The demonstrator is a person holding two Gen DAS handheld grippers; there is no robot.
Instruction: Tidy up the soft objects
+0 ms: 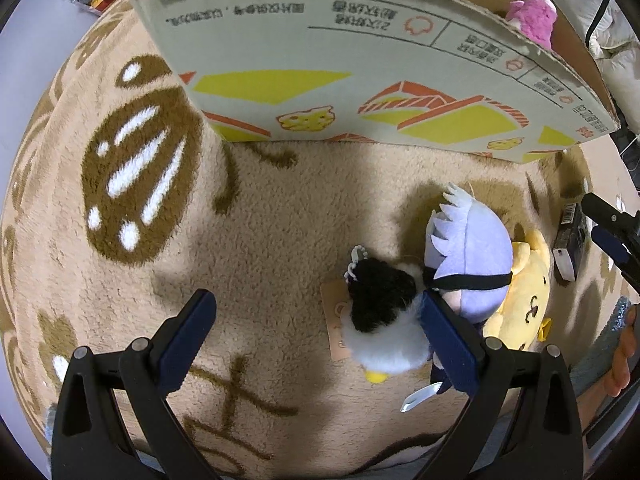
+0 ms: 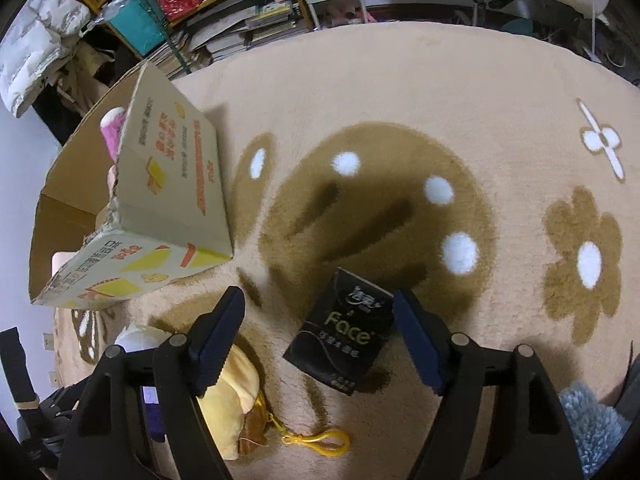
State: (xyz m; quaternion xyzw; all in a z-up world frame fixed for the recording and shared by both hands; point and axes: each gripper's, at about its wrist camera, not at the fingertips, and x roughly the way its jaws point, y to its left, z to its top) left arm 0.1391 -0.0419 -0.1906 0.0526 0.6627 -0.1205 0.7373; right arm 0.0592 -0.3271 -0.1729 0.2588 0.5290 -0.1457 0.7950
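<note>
In the left wrist view my left gripper (image 1: 316, 308) is open above the rug, its right finger beside a black-and-white plush (image 1: 384, 320). A lilac-haired plush doll (image 1: 472, 256) and a yellow plush (image 1: 524, 300) lie just right of it. A pink plush (image 1: 534, 16) sits inside the cardboard box (image 1: 360, 80) ahead. In the right wrist view my right gripper (image 2: 320, 320) is open over a black tissue pack (image 2: 342, 340), which lies between the fingers. The yellow plush (image 2: 236, 392) with a yellow clip (image 2: 320, 442) lies under the left finger. The box (image 2: 160, 200) stands at left.
A beige rug (image 2: 400, 100) with brown mushroom and flower patterns covers the floor. Shelves with books and bins (image 2: 224, 12) stand behind it. A white padded jacket (image 2: 36, 48) lies at far left. The tissue pack shows at the right in the left wrist view (image 1: 570, 240).
</note>
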